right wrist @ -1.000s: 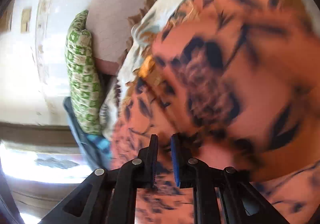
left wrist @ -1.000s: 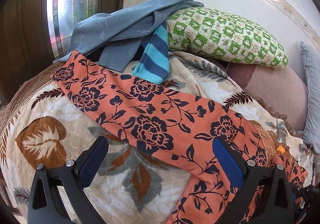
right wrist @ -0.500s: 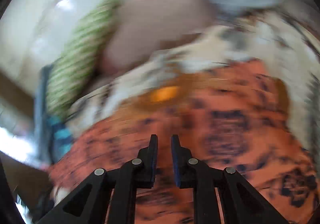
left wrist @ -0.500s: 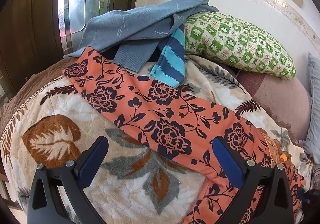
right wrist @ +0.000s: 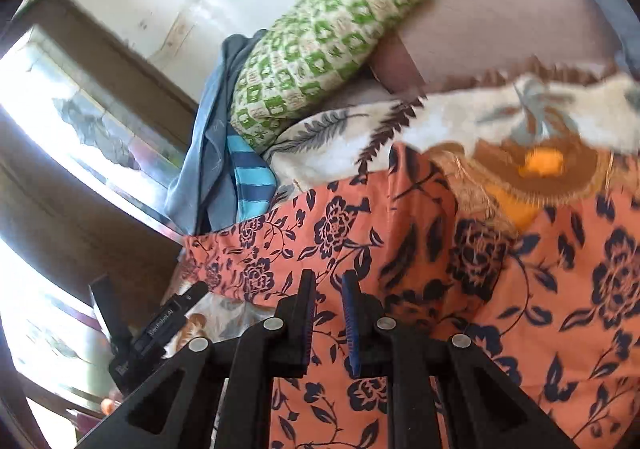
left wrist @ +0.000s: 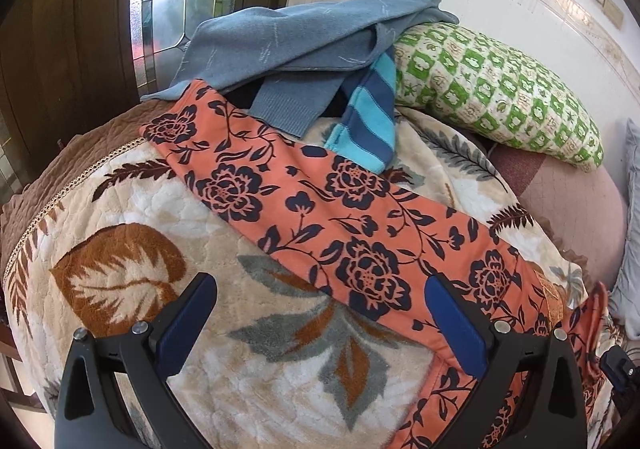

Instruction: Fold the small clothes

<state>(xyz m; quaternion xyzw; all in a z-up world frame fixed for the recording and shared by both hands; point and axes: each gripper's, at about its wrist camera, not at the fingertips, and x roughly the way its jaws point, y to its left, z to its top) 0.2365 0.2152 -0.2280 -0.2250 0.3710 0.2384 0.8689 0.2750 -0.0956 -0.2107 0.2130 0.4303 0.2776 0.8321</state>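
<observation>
Here, the orange flowered pants (left wrist: 320, 217) lie stretched out across the leafy blanket (left wrist: 120, 289) on the bed, one leg running up toward the window (left wrist: 168, 1). The left tool (left wrist: 320, 309) hangs above the pants with its jaws wide apart and nothing in them. The right tool (right wrist: 326, 297) has its jaws almost closed; whether cloth is pinched between them is hard to tell, though the pants sit right under them. Past the end of the pant leg lie a gray-blue sweater (left wrist: 288, 45) and a blue striped piece of clothing (left wrist: 368, 121). Next to these rests a green and white pillow (left wrist: 500, 89).
</observation>
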